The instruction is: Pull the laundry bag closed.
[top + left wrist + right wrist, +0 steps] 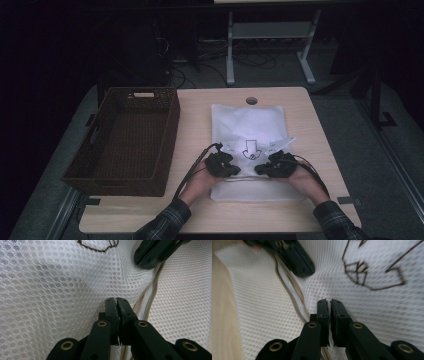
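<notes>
Both my left gripper (pixel 116 299) and right gripper (pixel 329 300) are pinched on the mesh bag (pixel 248 122); uneven pulling toward the basket (pixel 102 165) could slip it free.

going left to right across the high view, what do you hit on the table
wicker basket → left gripper, pinching the white mesh bag → right gripper, pinching the same bag → bare table edge
</notes>
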Available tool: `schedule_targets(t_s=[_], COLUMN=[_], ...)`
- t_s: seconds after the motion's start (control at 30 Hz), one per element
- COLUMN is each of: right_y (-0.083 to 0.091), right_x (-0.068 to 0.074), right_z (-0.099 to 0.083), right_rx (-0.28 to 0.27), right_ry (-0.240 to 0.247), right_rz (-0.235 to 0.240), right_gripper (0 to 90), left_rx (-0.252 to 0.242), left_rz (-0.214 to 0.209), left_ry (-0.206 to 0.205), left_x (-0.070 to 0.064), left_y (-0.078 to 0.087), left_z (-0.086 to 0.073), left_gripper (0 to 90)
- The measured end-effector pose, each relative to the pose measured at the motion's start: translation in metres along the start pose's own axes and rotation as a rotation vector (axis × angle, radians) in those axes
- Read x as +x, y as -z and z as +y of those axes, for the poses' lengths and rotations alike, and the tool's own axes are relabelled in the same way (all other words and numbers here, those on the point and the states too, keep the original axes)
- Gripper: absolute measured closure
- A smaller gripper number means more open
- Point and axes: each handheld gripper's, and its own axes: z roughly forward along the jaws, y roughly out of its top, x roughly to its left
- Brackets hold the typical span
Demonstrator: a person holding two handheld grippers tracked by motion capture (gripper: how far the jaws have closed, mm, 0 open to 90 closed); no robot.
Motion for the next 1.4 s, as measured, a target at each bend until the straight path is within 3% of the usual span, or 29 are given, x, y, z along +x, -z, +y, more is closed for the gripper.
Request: schedule_targets(t_s=[0.07, 0.2, 0.37, 0.53, 0.67, 0.77, 1.0, 1.17, 1.4], right_y=[-0.008, -0.008, -0.001, 0.008, 0.01, 0.01, 0.0, -0.01, -0.028], right_x=[0.0, -0.001, 0.003, 0.009, 0.015, 0.018, 0.028, 0.036, 0.049], right_z=[-0.002, -0.004, 0.001, 0.015, 0.025, 0.032, 0.049, 0.059, 0.076], right_rx=[0.03, 0.014, 0.009, 0.003, -0.021, -0.041, -0.056, -0.069, -0.062], right_ry=[0.006, 0.006, 0.016, 0.034, 0.061, 0.077, 0.139, 0.151, 0.169], right_rz=[0.0, 0.004, 0.011, 0.039, 0.035, 0.059, 0.101, 0.139, 0.172], right_gripper=[86.8, 86.2, 76.8, 65.2, 63.8, 62.5, 61.9, 62.1, 62.0], left_rx=[-0.003, -0.015, -0.032, -0.059, -0.086, -0.084, -0.087, -0.078, -0.078], left_rz=[-0.007, -0.014, -0.004, 0.005, 0.039, 0.077, 0.129, 0.147, 0.166], left_ry=[0.009, 0.025, 0.053, 0.078, 0.091, 0.101, 0.127, 0.138, 0.148], left_x=[0.001, -0.001, -0.003, -0.007, -0.011, -0.016, -0.031, -0.035, -0.038], left_y=[0.001, 0.004, 0.022, 0.046, 0.063, 0.072, 0.086, 0.091, 0.095], left_z=[-0.001, -0.002, -0.003, -0.013, -0.026, -0.038, -0.067, -0.081, -0.095], left_gripper=[86.4, 78.2, 63.2, 48.3, 40.7, 36.1, 28.9, 22.8, 22.5])
